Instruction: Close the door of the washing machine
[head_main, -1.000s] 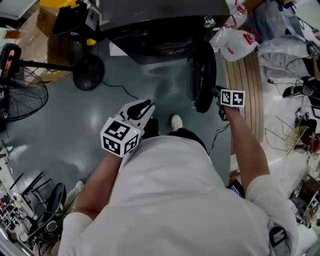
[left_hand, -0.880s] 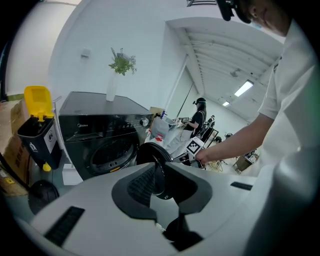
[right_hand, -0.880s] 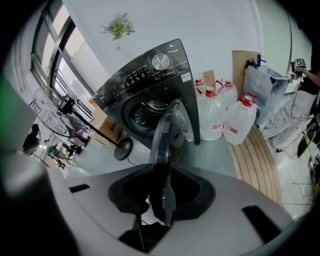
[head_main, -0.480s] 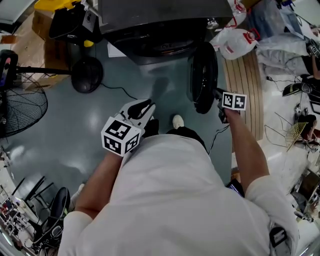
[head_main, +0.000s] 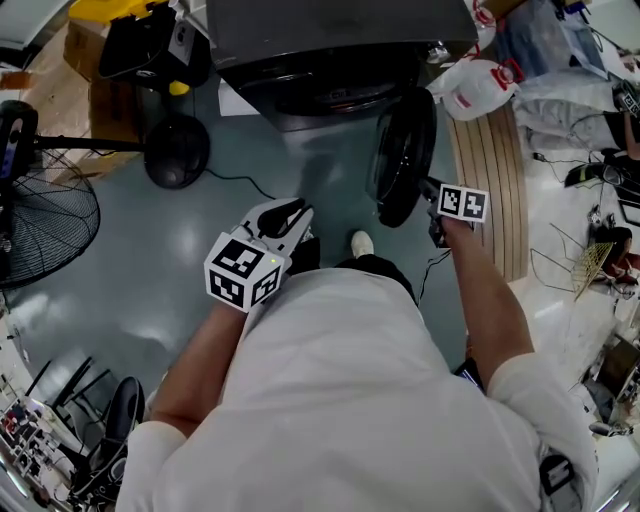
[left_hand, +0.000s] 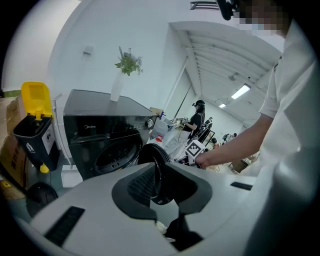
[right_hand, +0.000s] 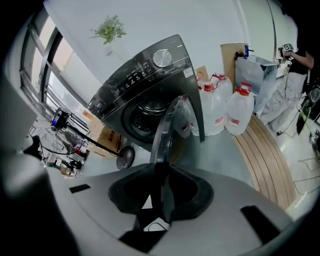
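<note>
Glossy grey-green floor (head_main: 200, 270) underfoot, cluttered workshop all round. Smack in the middle, the door (head_main: 405, 155) of the washing machine (head_main: 330, 40): swung wide open off the right side of the drum opening, edge-on from the head view, free edge toward the near side. Clamped on that free edge, the right gripper (right_hand: 162, 170), jaws fresh from closing in, rim pinched between them. Over on the left, the left gripper (head_main: 288, 213) above the floor, well apart from the door, jaws parted and empty.

Single-camera stuff: right gripper view for the round dial and control strip on the machine's front, plus the drum inside. Left gripper view for the plant (left_hand: 127, 62) in a white vase on the machine's top, and for people far off at the back right. Head view for the white shoe (head_main: 362, 243) just near of the door.

Swing room: bare floor between door and machine front. Tighter on the right, with a slatted wooden board (head_main: 495, 170) just beside the door and water jugs (right_hand: 225, 107) beyond it by the machine's right corner.

Headcount: one door, one machine, two grippers, three red-capped jugs showing, one standing fan (head_main: 40, 215) far left, one black bin (left_hand: 32, 130) with a yellow lid, one plant.
</note>
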